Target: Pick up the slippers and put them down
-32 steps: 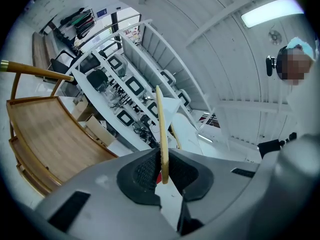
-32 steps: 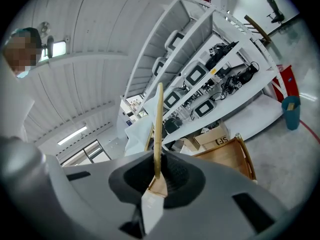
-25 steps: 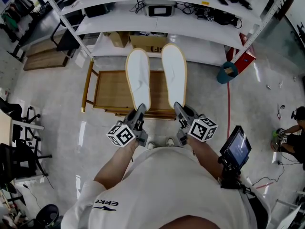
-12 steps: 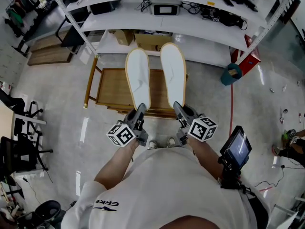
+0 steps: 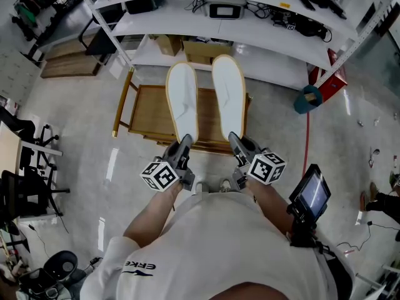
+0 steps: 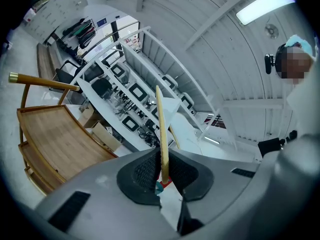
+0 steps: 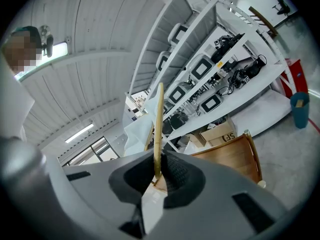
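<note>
Two white slippers with tan rims hang side by side, soles up, over a low wooden rack (image 5: 145,114). My left gripper (image 5: 185,142) is shut on the heel end of the left slipper (image 5: 182,102). My right gripper (image 5: 234,140) is shut on the heel end of the right slipper (image 5: 228,95). In the left gripper view the left slipper (image 6: 161,129) shows edge-on as a thin tan strip pinched by the left gripper (image 6: 163,172). In the right gripper view the right slipper (image 7: 158,116) stands edge-on in the right gripper (image 7: 157,173).
White metal shelving (image 5: 250,33) with devices and cables runs behind the rack, cardboard boxes (image 5: 194,58) under it. A teal bin (image 5: 308,99) stands on the floor at right. Chairs (image 5: 25,186) are at the left. A small screen (image 5: 310,195) hangs by the person's right side.
Both grippers and both slippers keep their place and grip. Only the head view has shifted slightly, so the room sits a little lower in the picture.
</note>
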